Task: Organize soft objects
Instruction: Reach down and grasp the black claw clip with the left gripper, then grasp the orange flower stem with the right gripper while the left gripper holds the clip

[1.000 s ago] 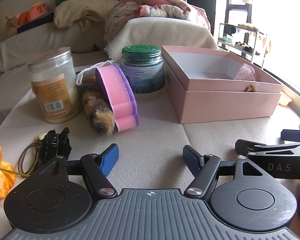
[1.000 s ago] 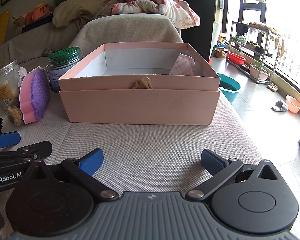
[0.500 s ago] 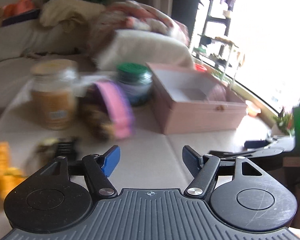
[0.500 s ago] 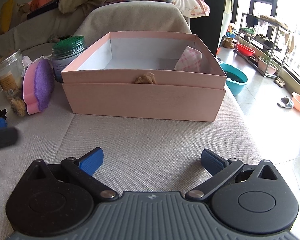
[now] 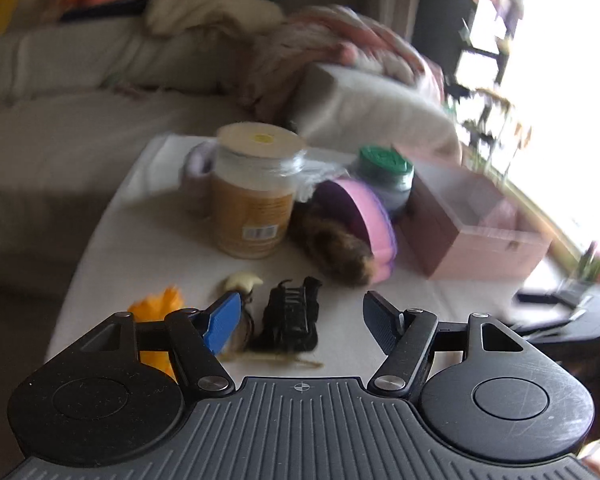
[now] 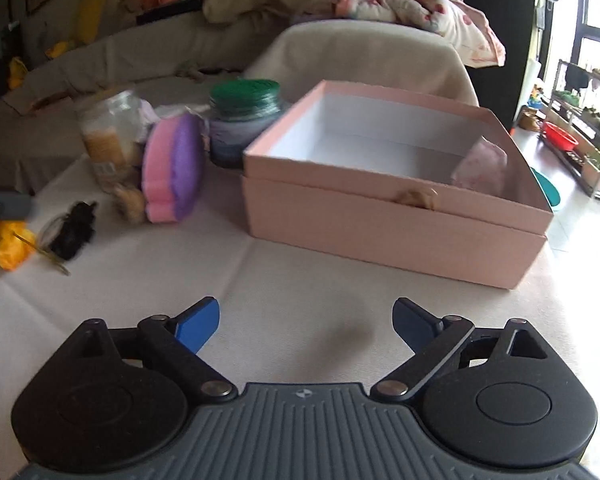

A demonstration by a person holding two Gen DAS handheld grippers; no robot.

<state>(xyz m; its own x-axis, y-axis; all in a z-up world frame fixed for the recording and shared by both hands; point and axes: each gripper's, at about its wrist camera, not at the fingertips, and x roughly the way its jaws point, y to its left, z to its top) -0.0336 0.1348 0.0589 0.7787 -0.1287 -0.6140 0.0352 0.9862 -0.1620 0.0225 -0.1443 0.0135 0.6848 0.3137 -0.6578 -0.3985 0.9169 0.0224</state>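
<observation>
While both tongs hang empty over the cloth-covered surface (image 6: 308, 264), the step in hand looks like choosing the next soft thing and reaching for it. The left tongs (image 5: 300, 320) stand wide with nothing between them, low centre of the left wrist view, and the right tongs (image 6: 306, 322) are wide too, their jaws having just closed in a little on nothing.

The likeliest target is the pink and purple sponge (image 5: 366, 222), standing on edge at mid-frame of the left view, touching the brown furry piece (image 5: 338, 248) in front of it and just beside the tall jar (image 5: 255, 196). The pink box (image 6: 396, 196) sits open at centre right of the right view, with a pale cloth (image 6: 482, 168) already in its far right corner.

I would approach the sponge from above, jaws across its thin faces, so the jar and the green-lidded jar (image 6: 243, 120) are not knocked. Squeeze lightly; foam will deform. The left view is blurred, so line up once it steadies. The black hair clip (image 5: 289, 320) is hard, and probably not for the box.
</observation>
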